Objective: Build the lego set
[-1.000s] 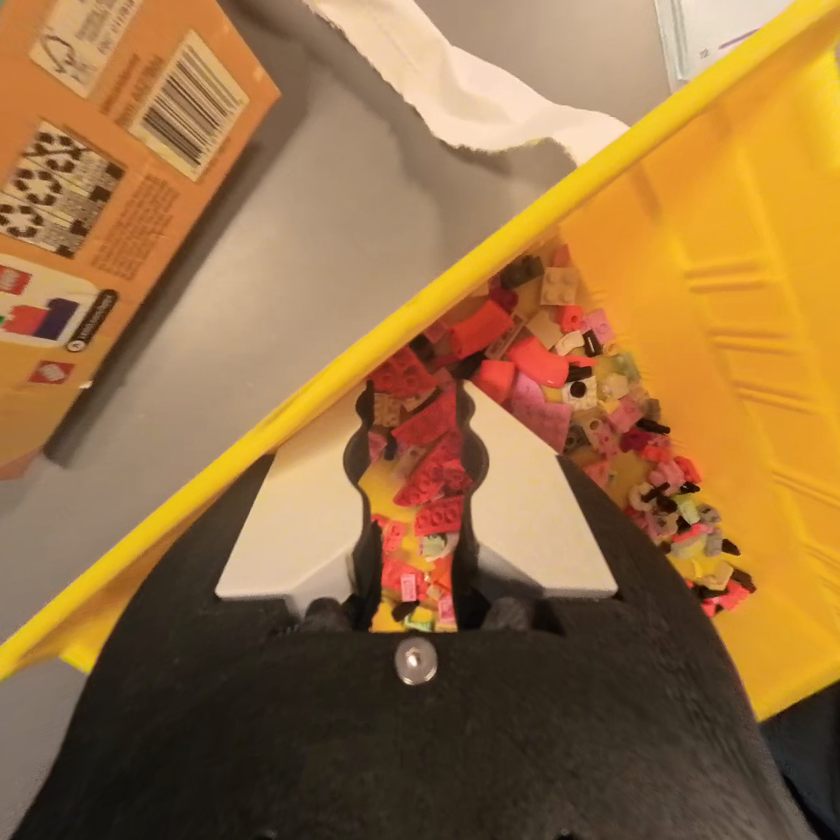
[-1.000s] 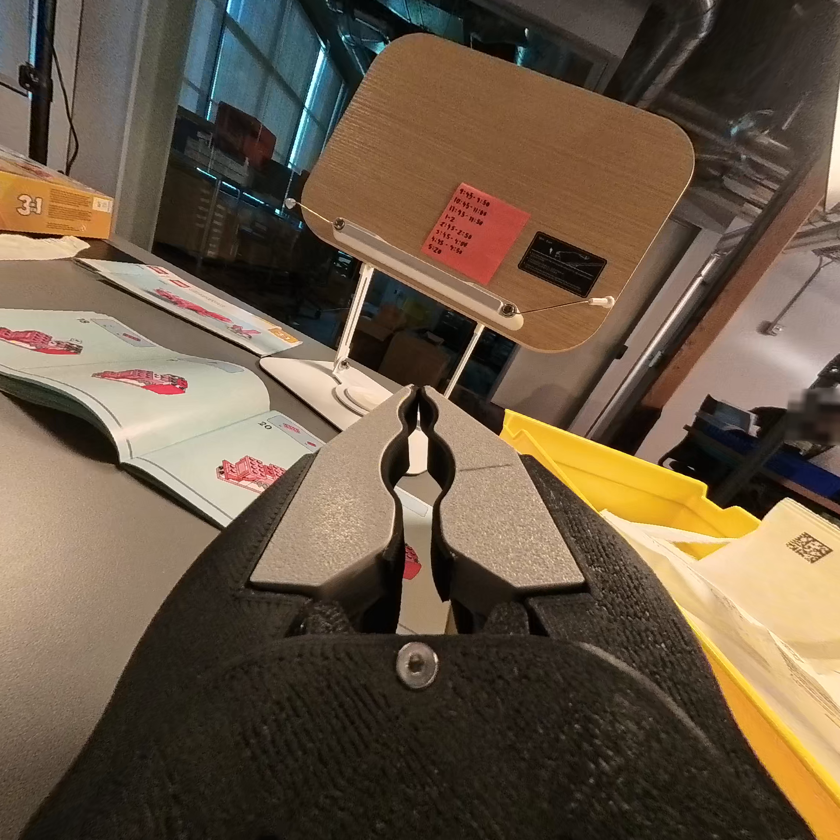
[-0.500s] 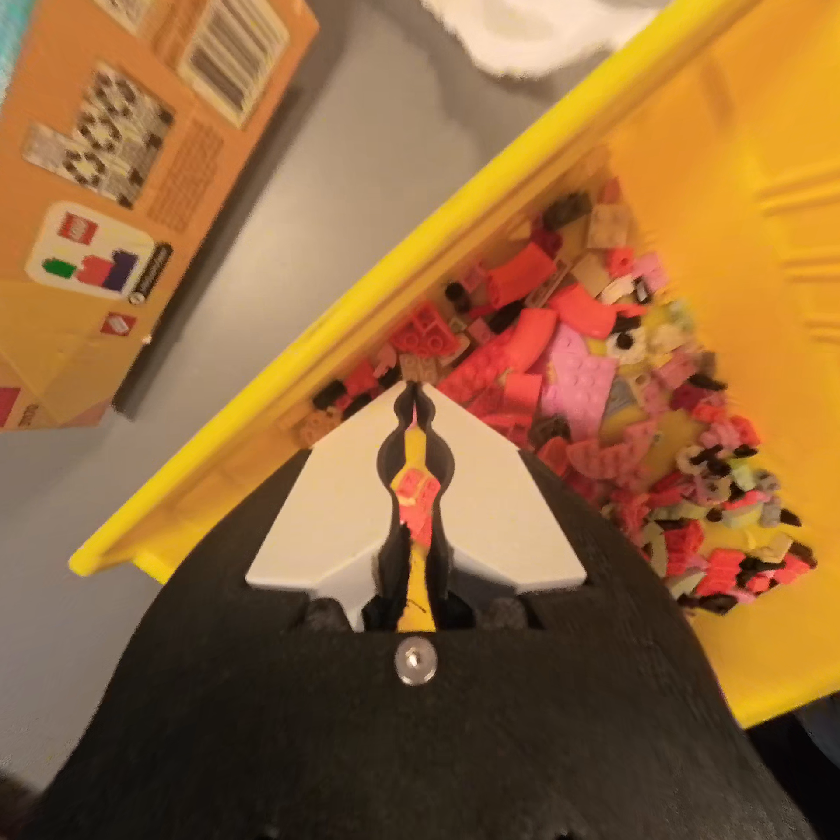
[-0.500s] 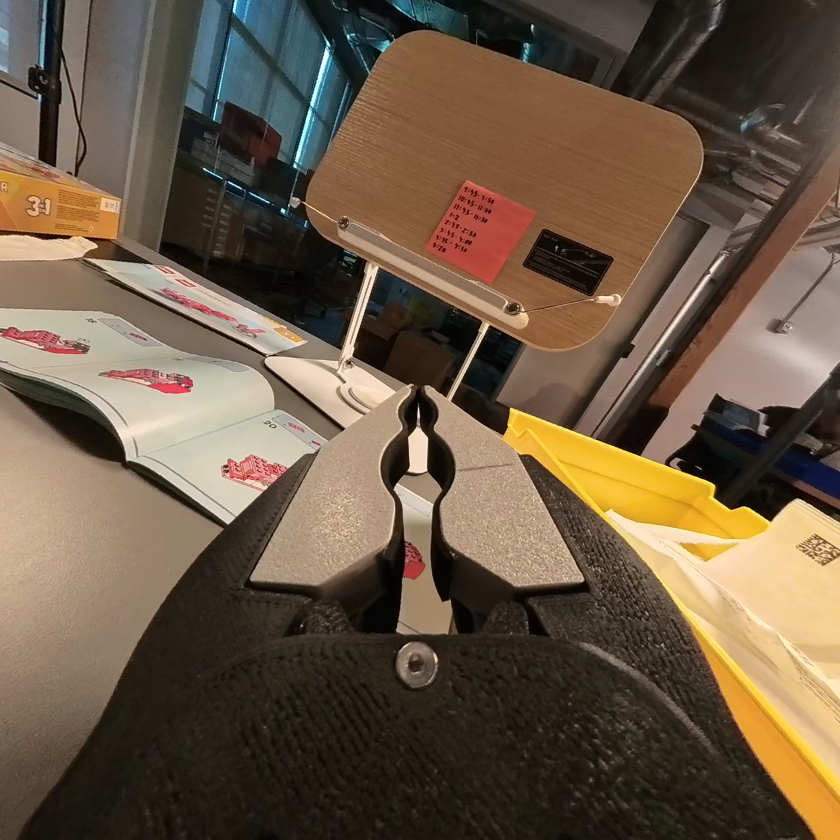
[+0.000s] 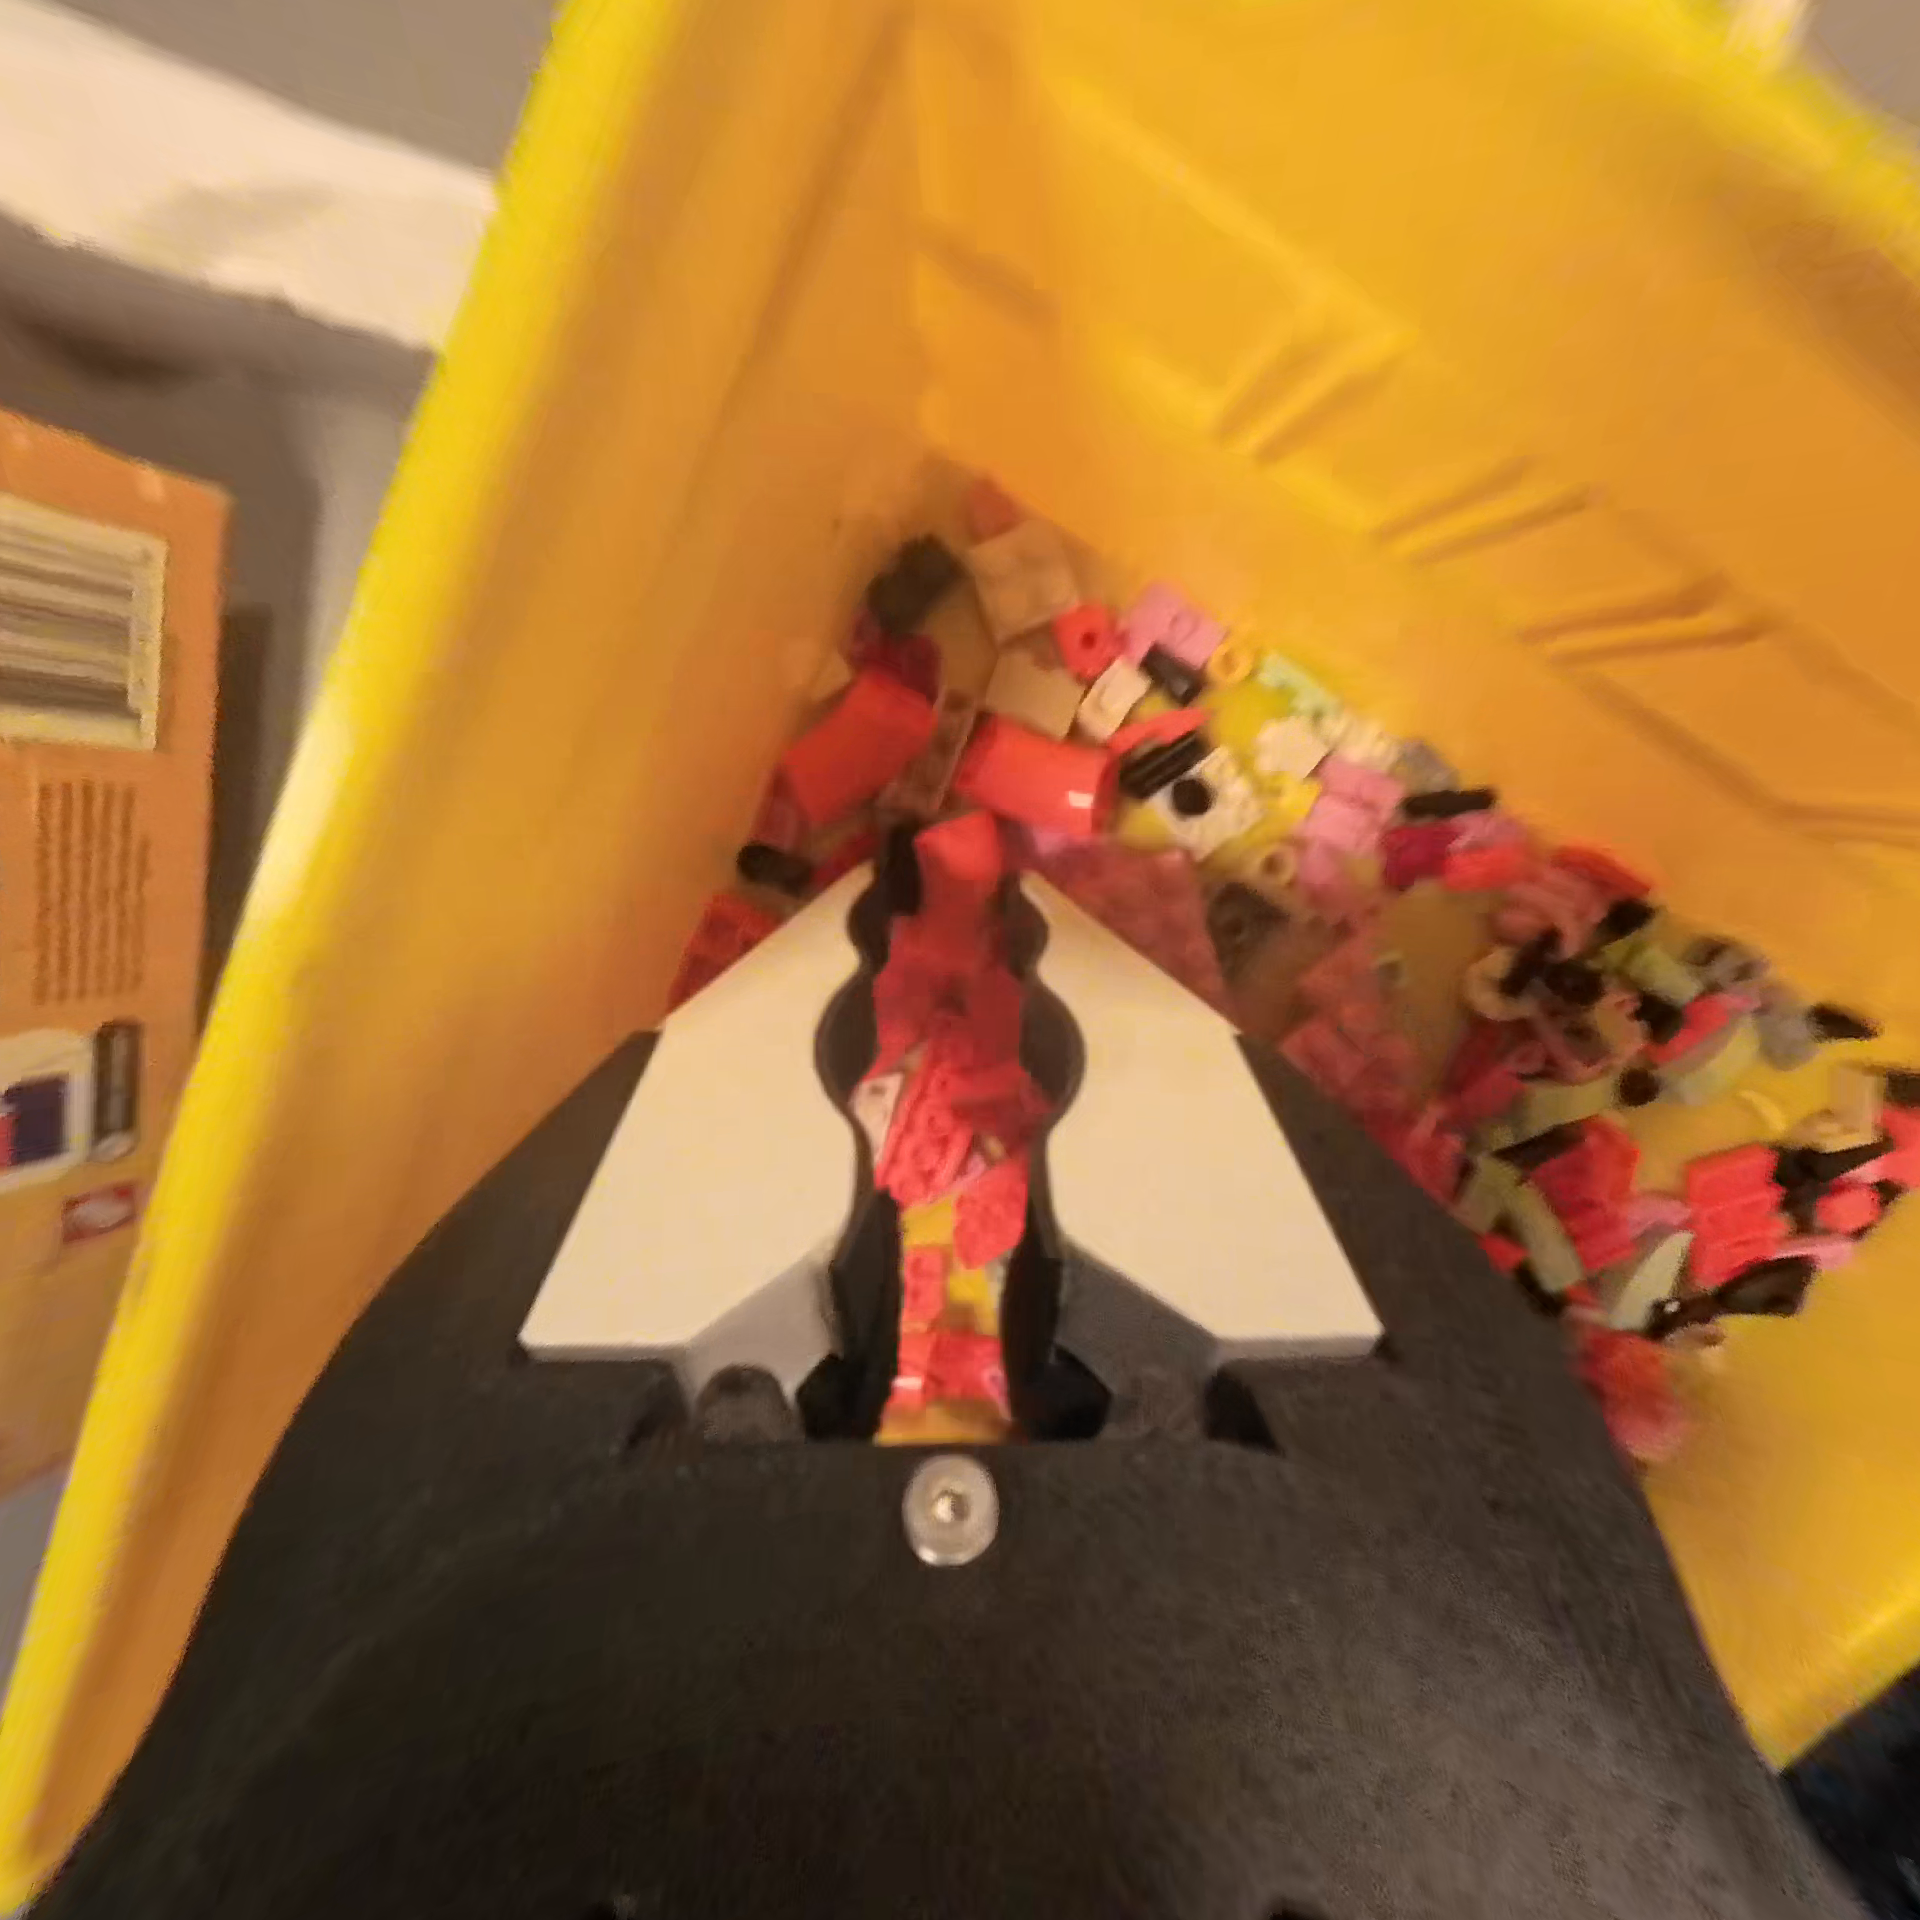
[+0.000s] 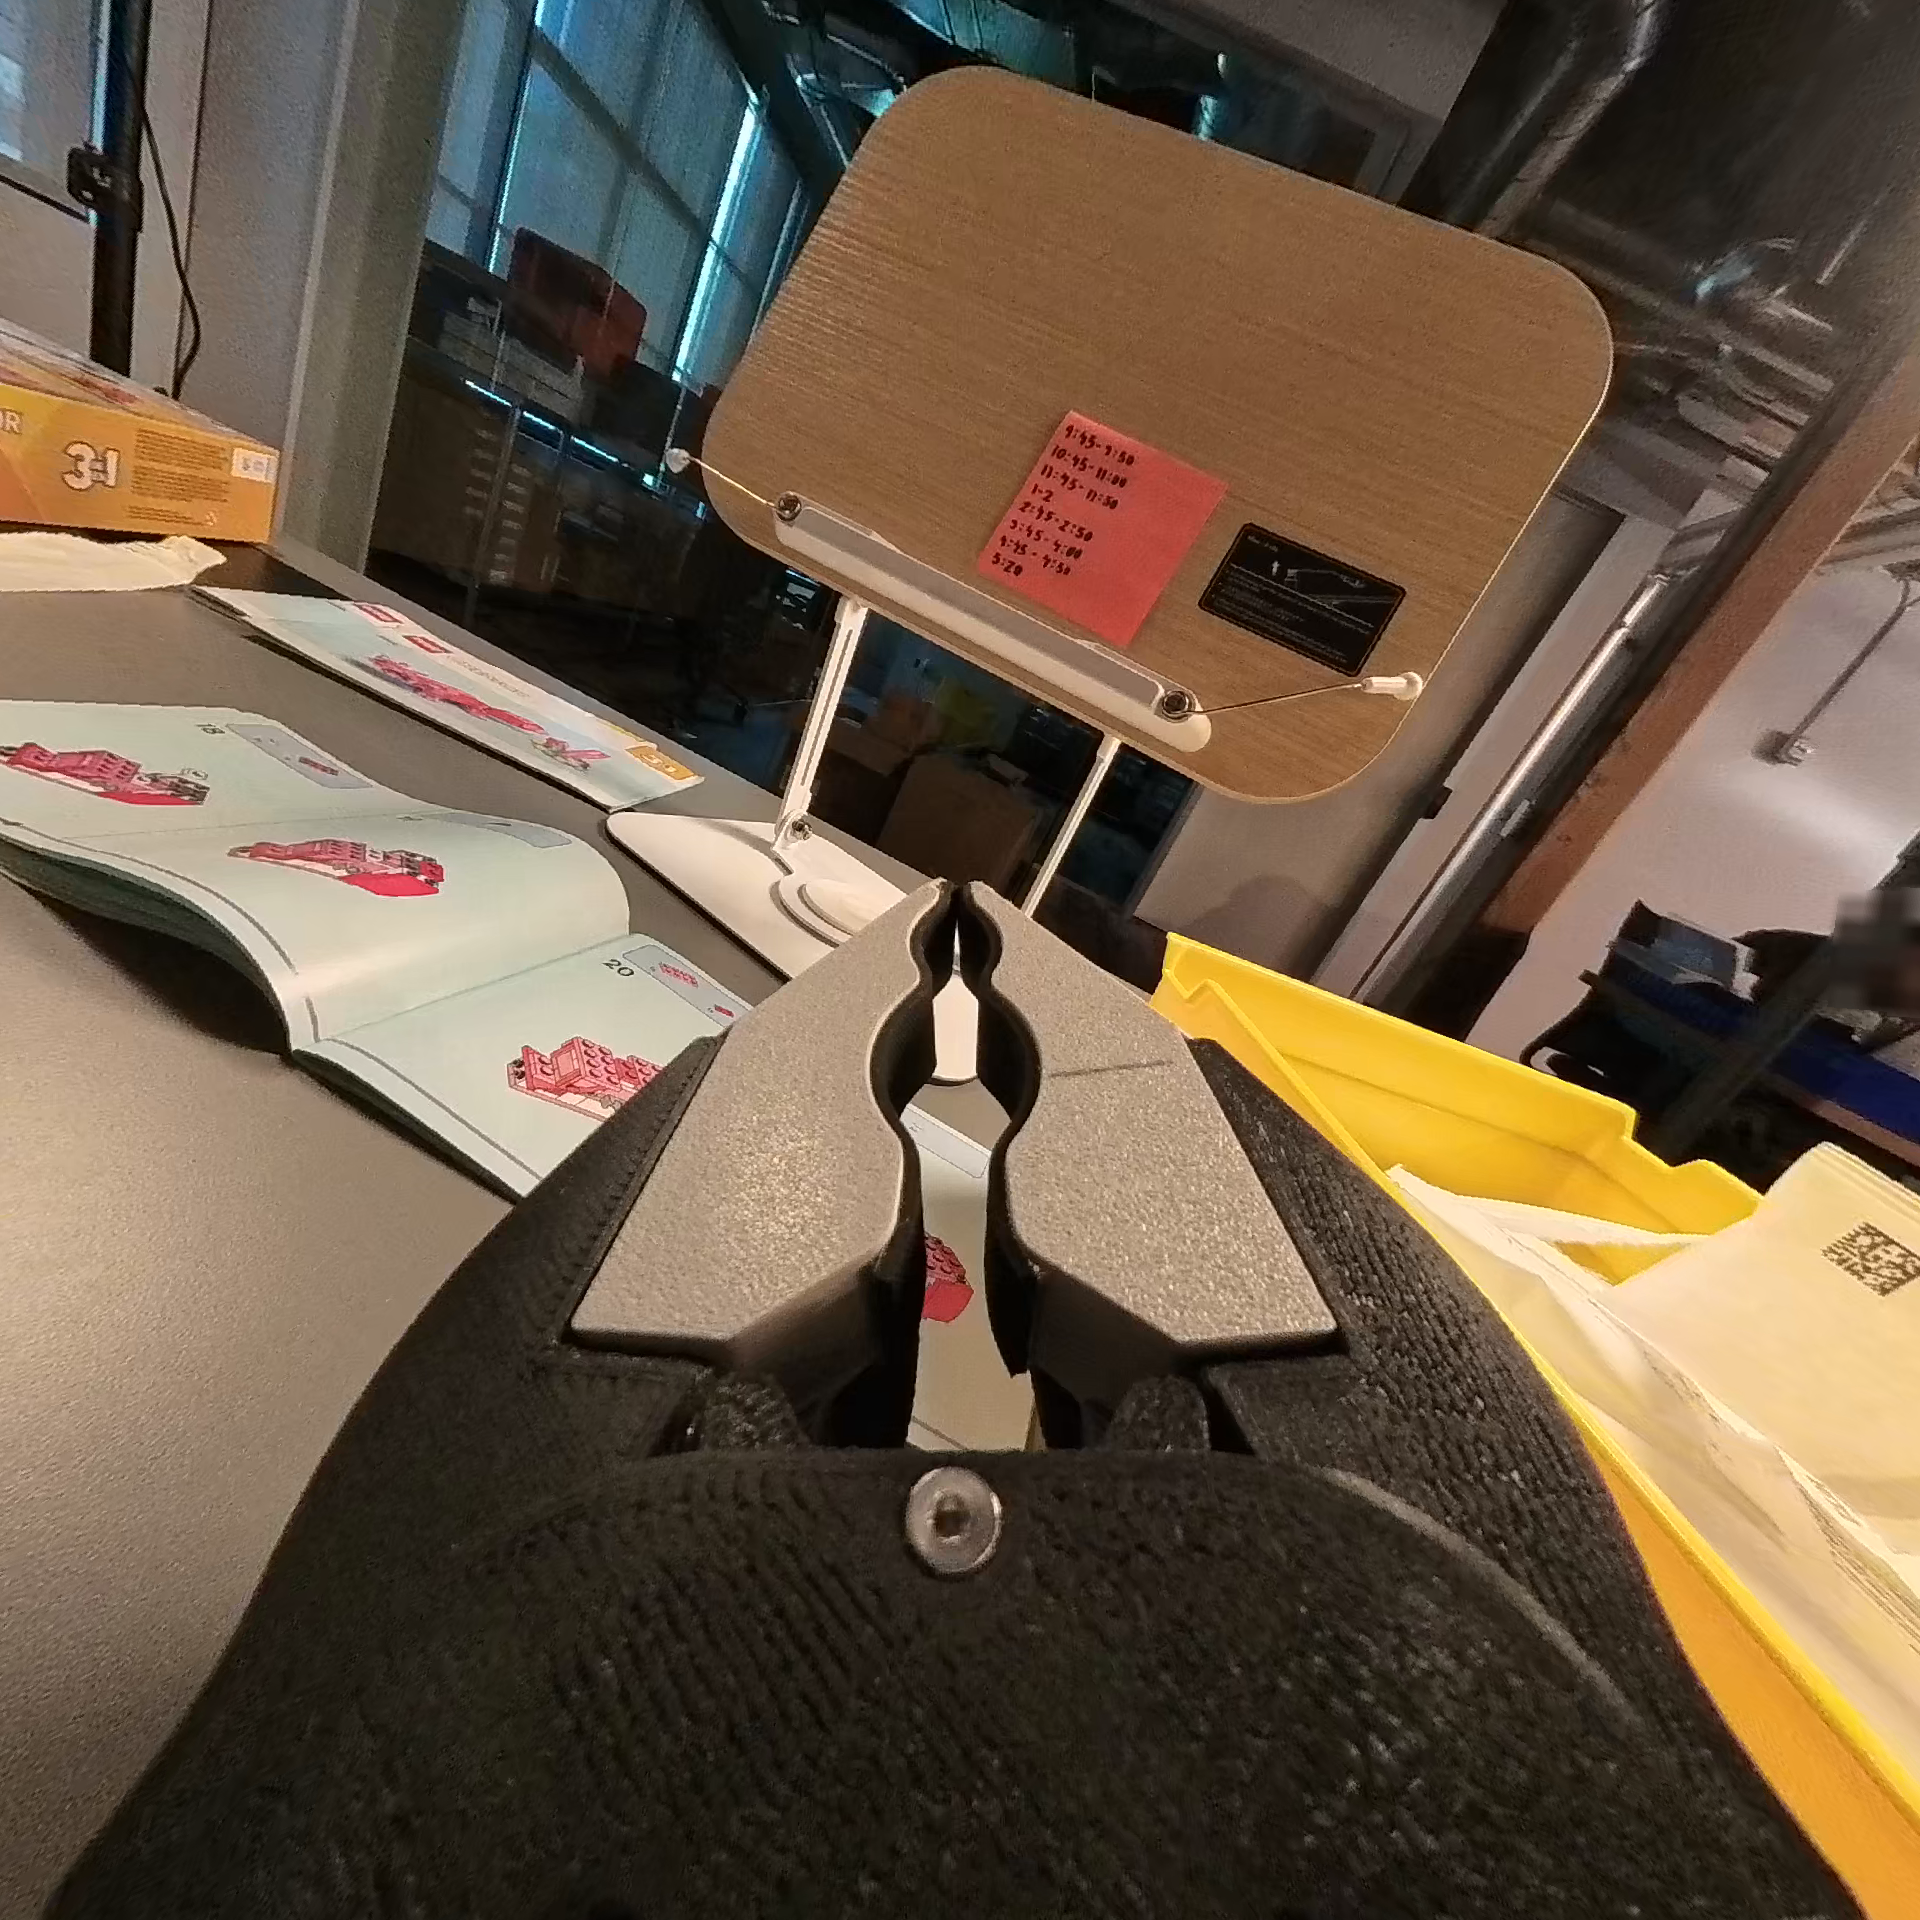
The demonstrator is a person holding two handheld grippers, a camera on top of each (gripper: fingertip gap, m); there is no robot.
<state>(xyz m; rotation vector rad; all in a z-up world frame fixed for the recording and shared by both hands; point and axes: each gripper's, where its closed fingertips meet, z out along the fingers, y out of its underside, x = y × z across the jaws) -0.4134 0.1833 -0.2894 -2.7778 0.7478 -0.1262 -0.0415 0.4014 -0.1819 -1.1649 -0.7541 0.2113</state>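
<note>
Reaching into the yellow bin (image 5: 1195, 343), the left gripper (image 5: 961, 868) has its jaws narrowly parted, with a red brick (image 5: 961, 873) showing between the fingertips; the blur leaves it unclear whether the pads press on that brick. Left of the bin an orange box (image 5: 94, 831) lies on the grey tabletop (image 5: 343, 447), and a heap of red, pink, black and pale bricks (image 5: 1403, 935) fills the bin's floor to the right. In the right wrist view, an open instruction booklet (image 6: 343, 914) lies at left; the right gripper (image 6: 956, 896) hangs above the tabletop with jaws closed and bare, before a wooden book stand (image 6: 1153, 416) bearing a red sticky note (image 6: 1101, 525). A yellow bin (image 6: 1455, 1112) holding papers sits at right.
</note>
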